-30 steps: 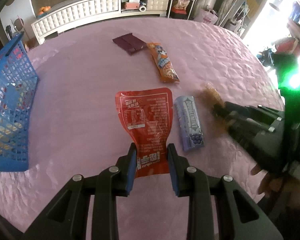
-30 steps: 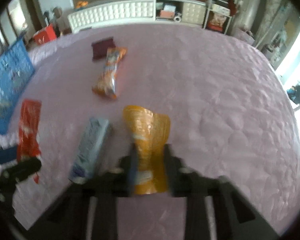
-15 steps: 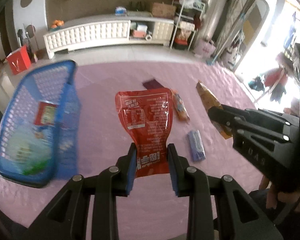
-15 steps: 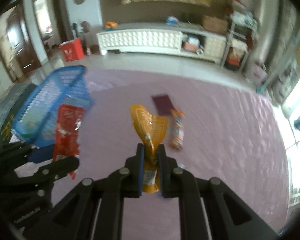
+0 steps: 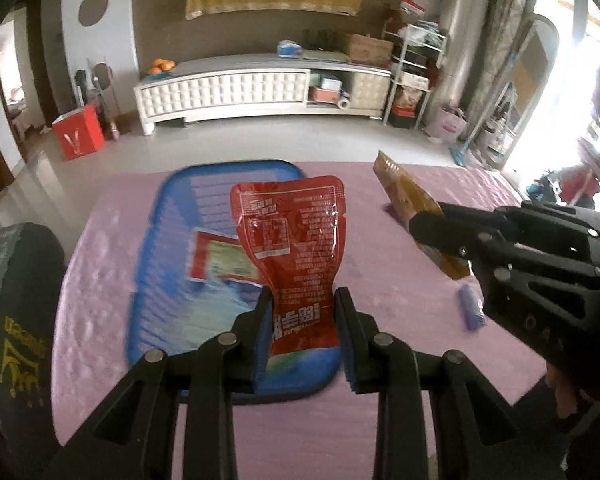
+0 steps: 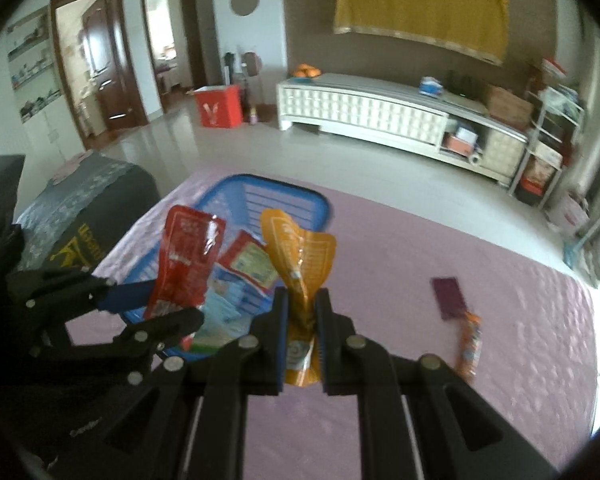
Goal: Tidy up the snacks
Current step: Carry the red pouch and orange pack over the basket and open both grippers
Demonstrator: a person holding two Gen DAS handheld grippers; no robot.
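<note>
My left gripper (image 5: 302, 320) is shut on the lower end of a red snack pouch (image 5: 294, 240), held in the air over the blue basket (image 5: 168, 204). My right gripper (image 6: 301, 320) is shut on an orange snack pouch (image 6: 300, 256), which hangs just right of the basket (image 6: 284, 196). In the left wrist view the right gripper (image 5: 420, 226) and its orange pouch (image 5: 404, 196) appear at the right. The right wrist view shows the left gripper (image 6: 156, 308) with the red pouch (image 6: 186, 256) at the left. Several packets (image 5: 220, 260) lie inside the basket.
On the pink tablecloth (image 6: 420, 248) lie a dark purple packet (image 6: 450, 298), an orange-and-white snack bar (image 6: 470, 344) and a purple gum pack (image 5: 472, 306). A dark cushioned seat (image 6: 80, 216) stands left of the table. A white sideboard (image 5: 260, 88) lines the far wall.
Both grippers rose off the table with their pouches and swung left towards the basket. The red pouch now hangs over the basket, and the room beyond the table has come into view.
</note>
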